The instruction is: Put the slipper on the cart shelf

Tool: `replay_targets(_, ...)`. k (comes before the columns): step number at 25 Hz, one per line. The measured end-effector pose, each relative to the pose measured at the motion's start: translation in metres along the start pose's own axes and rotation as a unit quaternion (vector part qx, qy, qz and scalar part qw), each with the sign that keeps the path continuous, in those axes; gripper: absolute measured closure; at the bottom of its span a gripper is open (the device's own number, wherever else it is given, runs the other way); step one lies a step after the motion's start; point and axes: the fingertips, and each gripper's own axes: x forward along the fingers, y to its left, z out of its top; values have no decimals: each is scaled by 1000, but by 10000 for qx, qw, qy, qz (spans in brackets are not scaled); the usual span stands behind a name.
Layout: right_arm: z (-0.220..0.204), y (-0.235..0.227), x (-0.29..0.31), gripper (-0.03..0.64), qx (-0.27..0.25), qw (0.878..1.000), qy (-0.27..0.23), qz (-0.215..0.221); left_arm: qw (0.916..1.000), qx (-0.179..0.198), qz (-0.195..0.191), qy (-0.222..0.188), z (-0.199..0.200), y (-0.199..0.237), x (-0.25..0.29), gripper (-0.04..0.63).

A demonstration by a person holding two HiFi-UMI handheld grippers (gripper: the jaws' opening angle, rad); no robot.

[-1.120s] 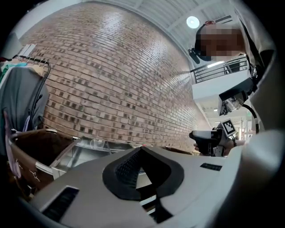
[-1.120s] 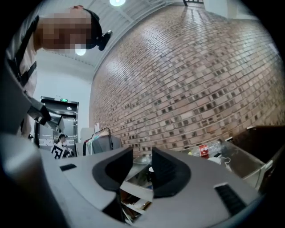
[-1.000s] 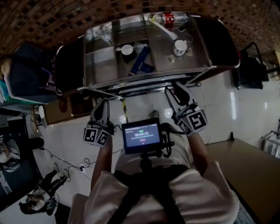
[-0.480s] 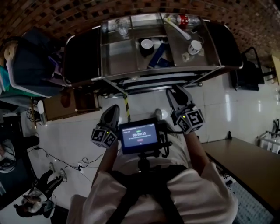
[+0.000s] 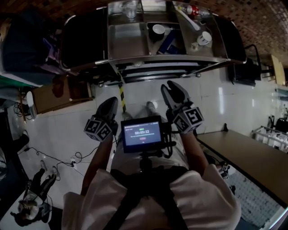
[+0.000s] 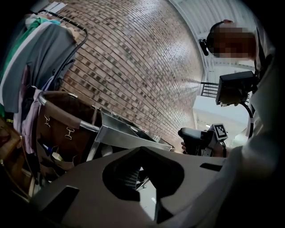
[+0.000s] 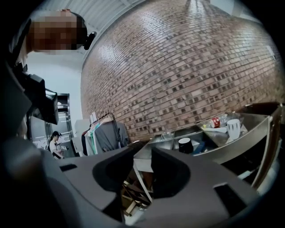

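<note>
The steel cart (image 5: 157, 59) stands on the white floor ahead of me, its top tray full of small items and a lower shelf (image 5: 148, 71) showing under the rim. No slipper can be made out. A pale shoe-like shape (image 5: 151, 106) lies on the floor between the grippers, and I cannot tell what it is. My left gripper (image 5: 109, 104) hangs shut and empty short of the cart. My right gripper (image 5: 173, 88) is level with it, also shut with nothing in it. The left gripper view shows the cart's end (image 6: 120, 136); the right gripper view shows its tray (image 7: 222, 142).
On the top tray are a black cup (image 5: 158, 30), a blue box (image 5: 168, 42), a white mug (image 5: 206, 38) and a red-labelled bottle (image 5: 193, 10). Dark bags (image 5: 83, 40) hang at the cart's ends. Hanging clothes (image 5: 18, 49) at left, a table (image 5: 252, 152) at right, cables (image 5: 67, 157) on the floor.
The cart has slid toward the top of the head view. Both grippers have shifted slightly left and up in the picture, still shut and empty.
</note>
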Motion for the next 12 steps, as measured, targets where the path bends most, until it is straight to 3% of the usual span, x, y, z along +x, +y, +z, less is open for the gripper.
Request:
replay_targets(5,-3,-7,2,479,157,9996,-207,68,9997,157,203,-23,6,1,1,595)
replay_targets(12,19,-31,-1,483,-1,9994,-351,60,9990,217,363,-176,16,-21,18,595)
